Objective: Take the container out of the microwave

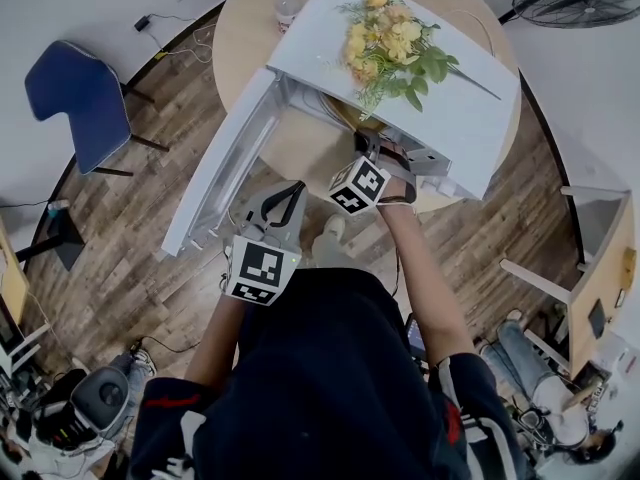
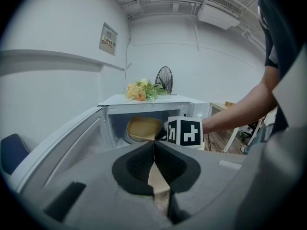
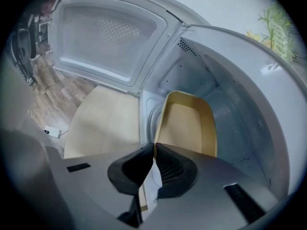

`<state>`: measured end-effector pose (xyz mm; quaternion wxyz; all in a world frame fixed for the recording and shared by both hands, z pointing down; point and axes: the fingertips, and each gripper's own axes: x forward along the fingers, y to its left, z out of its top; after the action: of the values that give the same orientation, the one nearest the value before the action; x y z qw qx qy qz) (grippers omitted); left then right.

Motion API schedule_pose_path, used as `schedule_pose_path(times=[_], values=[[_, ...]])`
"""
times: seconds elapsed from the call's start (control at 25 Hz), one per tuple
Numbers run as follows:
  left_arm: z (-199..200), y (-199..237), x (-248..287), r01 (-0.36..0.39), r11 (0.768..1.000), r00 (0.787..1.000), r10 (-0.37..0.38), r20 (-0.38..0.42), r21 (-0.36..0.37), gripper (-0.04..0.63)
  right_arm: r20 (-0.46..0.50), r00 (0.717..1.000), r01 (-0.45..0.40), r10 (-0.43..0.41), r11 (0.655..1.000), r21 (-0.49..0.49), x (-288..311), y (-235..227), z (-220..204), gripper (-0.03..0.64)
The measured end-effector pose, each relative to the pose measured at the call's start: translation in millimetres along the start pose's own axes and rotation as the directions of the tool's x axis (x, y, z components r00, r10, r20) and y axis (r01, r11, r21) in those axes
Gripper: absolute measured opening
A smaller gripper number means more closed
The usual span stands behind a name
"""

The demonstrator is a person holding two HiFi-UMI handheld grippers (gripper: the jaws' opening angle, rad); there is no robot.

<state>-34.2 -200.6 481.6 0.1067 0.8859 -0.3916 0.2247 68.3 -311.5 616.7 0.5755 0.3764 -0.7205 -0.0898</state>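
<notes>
A wood-plank floor (image 1: 130, 218) lay around a round desk (image 1: 240, 28) that carried a white microwave (image 1: 330, 38), whose door (image 1: 215, 168) was swung wide open to the left of the cavity. A bunch of yellow flowers (image 1: 390, 43) lay on top of the microwave. The tan container (image 3: 189, 123) sat inside the microwave's cavity, near its front opening. The right gripper (image 3: 154, 147) reached into the microwave, its jaws narrow and pinched on the container's near rim. The left gripper (image 2: 154, 145) hung outside, in front of the microwave's open door, its jaws pressed together with nothing between them. A blue chair (image 1: 85, 93) stood well apart from the microwave, on the door side.
</notes>
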Motion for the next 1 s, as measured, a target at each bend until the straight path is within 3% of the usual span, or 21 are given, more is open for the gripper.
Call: schedule_pose_path(times=[0.32, 0.64, 1.0], values=[[3.3, -2.1, -6.1, -0.007, 1.000, 1.000, 0.006, 0.009, 0.025, 0.017, 0.052, 0.996, -0.071, 0.070, 0.997, 0.020, -14.9, 10.0, 8.5, 0.023], [6.2, -5.4, -13.0, -0.015, 0.999, 1.000, 0.014, 0.020, 0.043, 0.017, 0.088, 0.994, -0.074, 0.071, 0.997, 0.038, -35.6, 12.2, 15.0, 0.021], [17.5, -1.6, -20.3, -0.044, 0.996, 0.997, 0.040, 0.059, 0.077, 0.017, 0.062, 0.990, -0.131, 0.127, 0.989, 0.072, -63.3, 29.5, 8.8, 0.021]])
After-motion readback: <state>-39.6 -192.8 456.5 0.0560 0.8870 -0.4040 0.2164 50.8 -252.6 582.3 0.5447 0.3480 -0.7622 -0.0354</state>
